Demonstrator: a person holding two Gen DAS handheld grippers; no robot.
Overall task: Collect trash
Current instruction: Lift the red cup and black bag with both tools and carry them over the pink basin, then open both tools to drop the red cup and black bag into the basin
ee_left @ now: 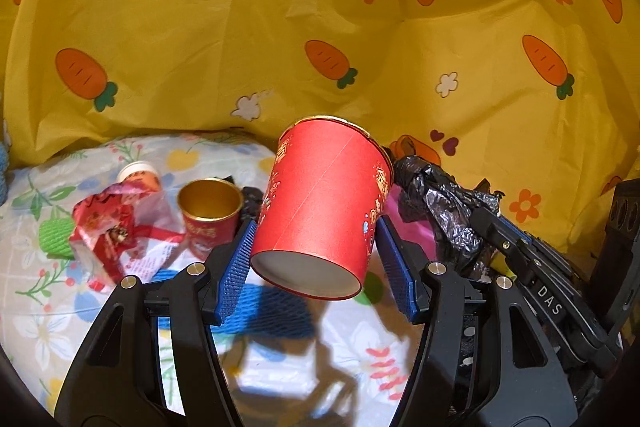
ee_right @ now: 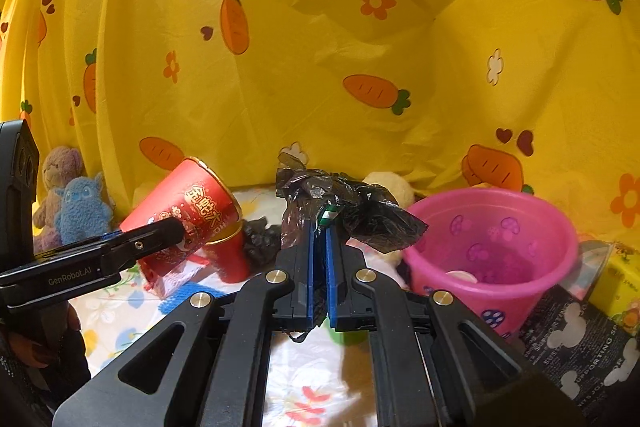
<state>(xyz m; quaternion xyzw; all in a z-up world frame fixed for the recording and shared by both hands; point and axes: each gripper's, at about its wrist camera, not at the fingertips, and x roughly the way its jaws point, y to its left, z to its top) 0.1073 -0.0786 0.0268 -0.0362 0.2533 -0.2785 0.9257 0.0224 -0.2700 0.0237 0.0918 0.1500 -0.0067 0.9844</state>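
L claw [ee_left: 314, 239] part-open, clamping red cup [ee_left: 320, 203] tilted; R claw [ee_right: 320, 239] closed, pinching black bag [ee_right: 344, 203].

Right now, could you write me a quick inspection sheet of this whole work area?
Surface: floral sheet, sunlit.
Job's things: large red cup held off the surface, tilted; black plastic bag pinched; pink bucket at right, something pale inside.
Clutter: small red cup, red wrapper, black printed bag.
Grippers: left gripper clamps the large cup; right gripper shut on the plastic bag.
Cables: nothing seen.
Surroundings: yellow carrot curtain, plush toys.
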